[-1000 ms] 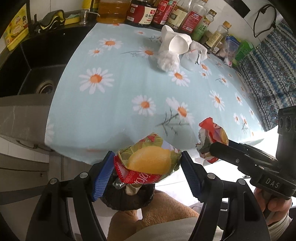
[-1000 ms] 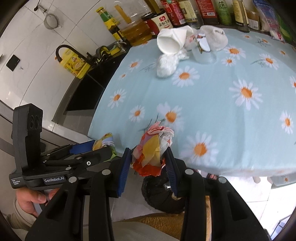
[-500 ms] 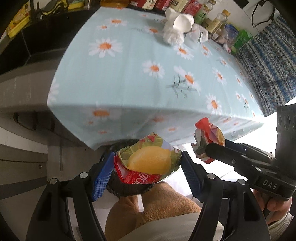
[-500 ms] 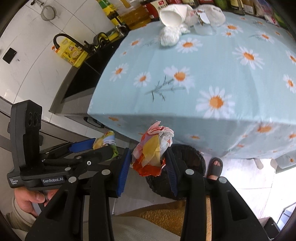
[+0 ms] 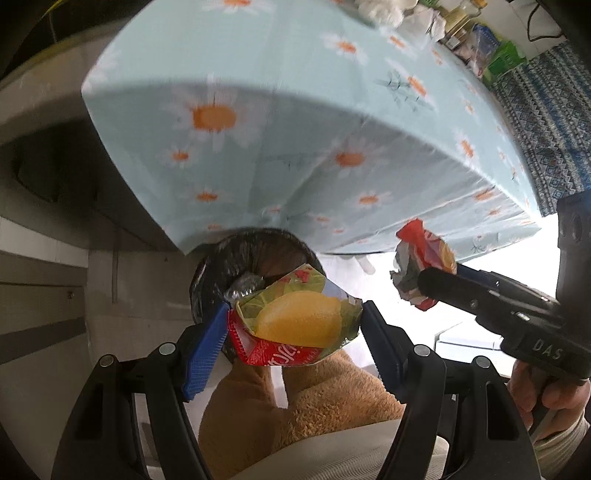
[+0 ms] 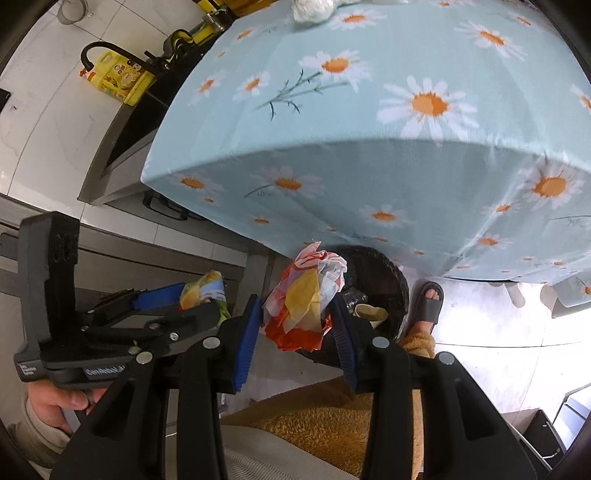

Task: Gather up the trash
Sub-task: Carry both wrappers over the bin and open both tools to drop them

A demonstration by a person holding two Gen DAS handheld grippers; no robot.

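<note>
My left gripper [image 5: 295, 328] is shut on a lemon-print snack wrapper [image 5: 299, 321], green and red with a yellow lemon. It hangs just above a black-lined trash bin [image 5: 236, 254] below the table edge. My right gripper [image 6: 295, 325] is shut on a crumpled red, yellow and white wrapper [image 6: 306, 295], held over the same bin [image 6: 384, 280]. The right gripper and its wrapper [image 5: 421, 266] show at right in the left wrist view. The left gripper and its wrapper [image 6: 203, 291] show at left in the right wrist view. Some trash lies inside the bin.
The table with a light blue daisy tablecloth [image 5: 332, 122] overhangs the bin. White crumpled paper [image 6: 310, 9] and bottles sit at its far side. A sink counter [image 6: 122, 125] stands at left. A sandalled foot [image 6: 428, 299] is beside the bin. Orange fleece legs [image 5: 306, 413] are below.
Both grippers dropped below the table edge with their wrappers. The bin is now in plain view under them; the tabletop has risen out of the frames.
</note>
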